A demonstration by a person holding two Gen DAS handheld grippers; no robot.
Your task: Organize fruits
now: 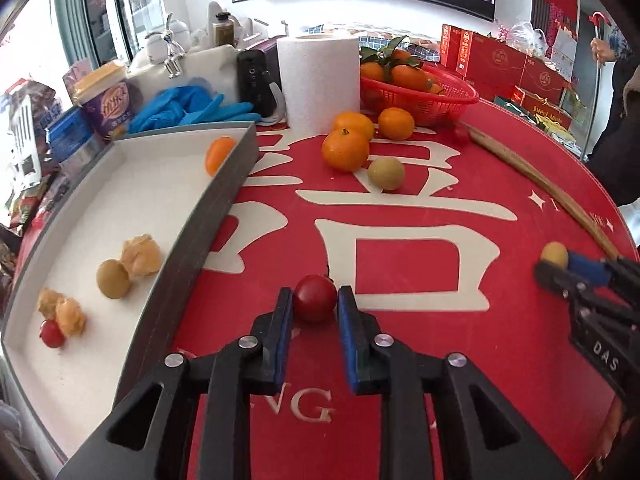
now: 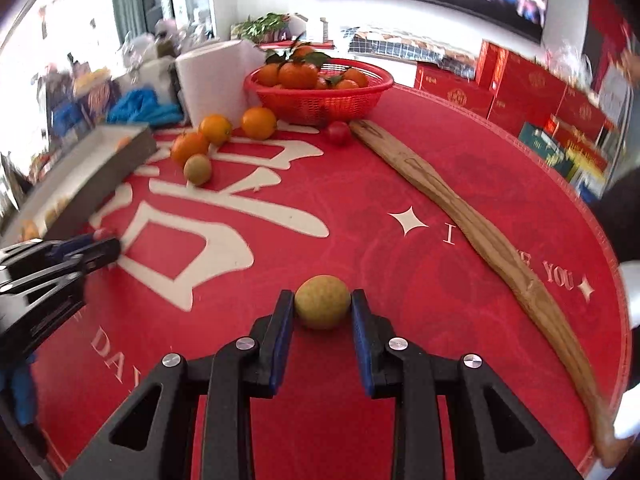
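You have a fruit between the fingers of each tool, so this looks like the pick-up step for two pieces at once. Your left gripper [image 1: 315, 300] has closed its blue pads against a cherry tomato [image 1: 315, 297] resting on the red tablecloth [image 1: 420, 320], just beside the grey wall of the white tray [image 1: 224, 196]. Your right gripper [image 2: 322, 305] pinches a small yellow-green fruit [image 2: 322, 301] well out on the cloth, far from the tray; whether either fruit has left the cloth is hard to tell.

Next, I'd judge, you lift both clear and carry them over the tray wall, the left one first since it sits closest. Raise the tomato high enough to clear that wall, and squeeze gently, as it would likely bruise or squirt out.

Inside the tray already lie a cherry tomato [image 1: 52, 333], a yellow-green fruit [image 1: 113, 279], husked pale fruits [image 1: 141, 256] and an orange piece [image 1: 218, 154], so pick a bare patch. Three tangerines [image 1: 345, 150], another yellow-green fruit [image 1: 386, 173] and a cherry tomato [image 2: 338, 132] wait near the red basket [image 2: 320, 98]. The long wooden stick [image 2: 476, 224] lies to your right gripper's right, off the path to the tray
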